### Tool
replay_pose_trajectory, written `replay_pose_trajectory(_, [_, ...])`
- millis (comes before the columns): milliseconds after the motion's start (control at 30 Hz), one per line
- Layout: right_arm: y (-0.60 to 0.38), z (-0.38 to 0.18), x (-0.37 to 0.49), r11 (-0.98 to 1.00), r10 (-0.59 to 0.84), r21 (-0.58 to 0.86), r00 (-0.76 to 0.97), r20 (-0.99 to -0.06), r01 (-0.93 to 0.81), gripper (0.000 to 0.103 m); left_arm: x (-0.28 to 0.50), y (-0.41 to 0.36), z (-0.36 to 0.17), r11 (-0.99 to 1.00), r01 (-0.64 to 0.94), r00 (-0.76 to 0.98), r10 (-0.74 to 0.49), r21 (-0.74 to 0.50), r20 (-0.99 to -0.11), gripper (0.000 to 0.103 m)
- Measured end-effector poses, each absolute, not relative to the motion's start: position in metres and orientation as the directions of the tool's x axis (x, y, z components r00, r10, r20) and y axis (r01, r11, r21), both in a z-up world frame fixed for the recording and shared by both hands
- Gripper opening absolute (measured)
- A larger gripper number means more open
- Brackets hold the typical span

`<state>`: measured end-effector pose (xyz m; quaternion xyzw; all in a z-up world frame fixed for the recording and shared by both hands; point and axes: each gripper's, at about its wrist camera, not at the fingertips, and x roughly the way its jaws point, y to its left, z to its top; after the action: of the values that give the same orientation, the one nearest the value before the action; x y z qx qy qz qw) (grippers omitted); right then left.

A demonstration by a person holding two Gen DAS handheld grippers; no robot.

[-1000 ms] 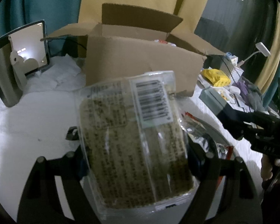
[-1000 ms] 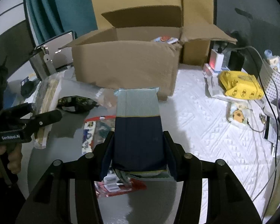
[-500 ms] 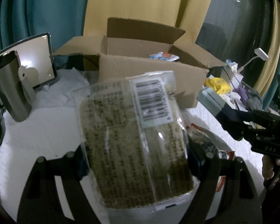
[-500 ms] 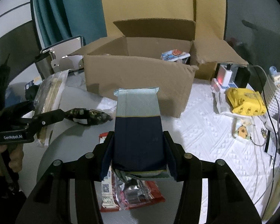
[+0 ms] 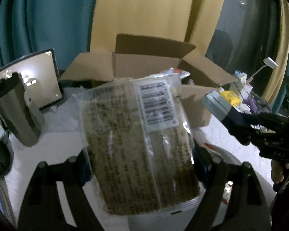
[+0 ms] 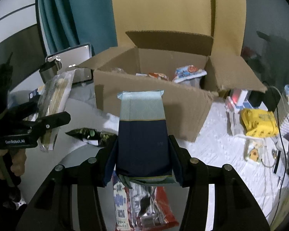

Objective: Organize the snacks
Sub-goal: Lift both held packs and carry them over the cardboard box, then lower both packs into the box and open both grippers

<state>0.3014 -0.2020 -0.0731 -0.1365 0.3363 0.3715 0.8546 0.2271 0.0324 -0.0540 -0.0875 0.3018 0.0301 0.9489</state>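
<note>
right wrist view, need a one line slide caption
Right gripper holds a navy and pale blue packet before an open cardboard box that already contains snacks.

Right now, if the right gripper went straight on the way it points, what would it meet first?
Probably the front wall of the open brown cardboard box. The right gripper, jaws shut on a dark blue and pale green packet, points at that wall; depth is unclear, so the packet's end would likely touch first.

Snack packs (image 6: 189,72) lie inside the carton (image 6: 150,100).
</note>
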Motion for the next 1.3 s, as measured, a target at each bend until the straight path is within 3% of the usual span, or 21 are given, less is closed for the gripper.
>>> replay_pose_trajectory(767, [-0.159, -0.053, 0.367, 0.673, 0.560, -0.013, 0.521, -0.644, -0.740, 0.053, 0.311, 0.066, -0.027, 0.992, -0.078, 0.829, 0.008, -0.102, -0.559, 0.083])
replay_pose_trajectory(1300, [-0.135, -0.051, 0.422, 0.681, 0.571, -0.005, 0.535, -0.623, -0.732, 0.053, 0.392, 0.074, -0.027, 0.992, -0.043, 0.786, -0.040, -0.119, -0.617, 0.084])
